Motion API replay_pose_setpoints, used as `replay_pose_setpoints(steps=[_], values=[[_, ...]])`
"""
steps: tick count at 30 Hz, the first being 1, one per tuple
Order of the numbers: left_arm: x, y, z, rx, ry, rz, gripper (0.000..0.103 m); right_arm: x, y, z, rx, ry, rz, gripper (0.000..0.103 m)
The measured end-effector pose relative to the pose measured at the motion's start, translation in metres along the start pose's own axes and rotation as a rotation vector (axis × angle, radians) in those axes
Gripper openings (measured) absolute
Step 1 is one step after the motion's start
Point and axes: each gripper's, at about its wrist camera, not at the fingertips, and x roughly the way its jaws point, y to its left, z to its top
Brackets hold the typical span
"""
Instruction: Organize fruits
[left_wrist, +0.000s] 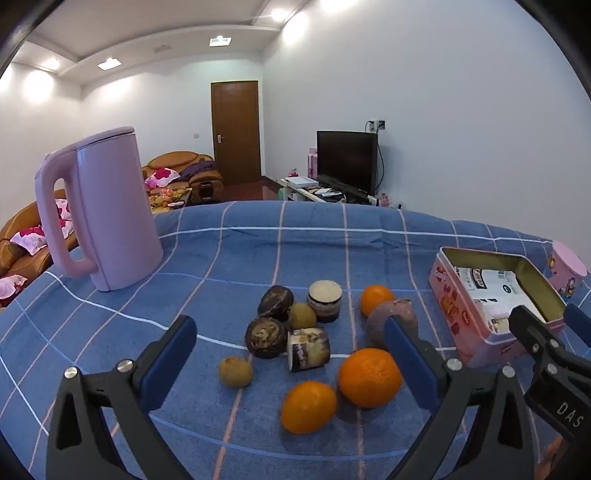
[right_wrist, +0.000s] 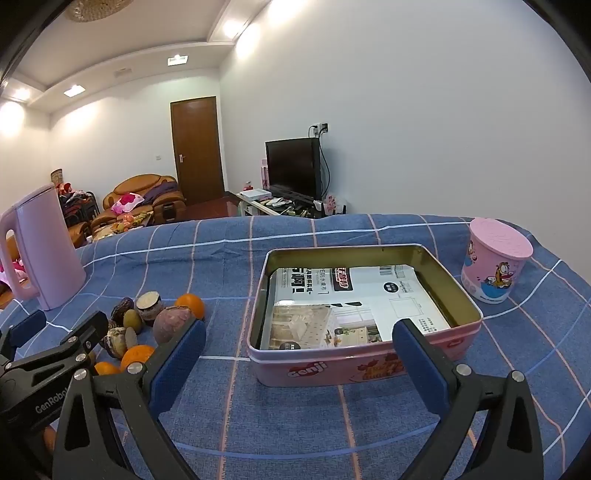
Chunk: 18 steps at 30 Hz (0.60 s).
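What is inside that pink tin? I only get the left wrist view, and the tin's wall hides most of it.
Observer: Only a printed paper sheet lies in the pink tin; no fruit in it.
Operator: Is the other gripper carrying anything?
Observer: No. The right gripper is open and empty, facing the tin.
Operator: And the cup behind the tin?
Observer: The pink cup stands upright with its lid on, apart from the tin, not touching it.

tablecloth (right_wrist: 295, 413): woven cloth, matt | tin box (right_wrist: 364, 363): glossy printed metal, brassy inside, ahead of right jaws | paper sheet (right_wrist: 354, 295): smooth print | oranges (left_wrist: 369, 376): dimpled, slight sheen, between left jaws | kettle (left_wrist: 110, 214): probably matt plastic
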Motion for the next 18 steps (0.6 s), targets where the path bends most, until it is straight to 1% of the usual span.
replay_pose_setpoints(steps=[18], values=[[0.0005, -0.0030, -0.0013, 0.001, 0.011, 0.005, 0.103, 0.0018, -0.0005, -0.0010, 0.000, 0.001, 0.001, 0.102]])
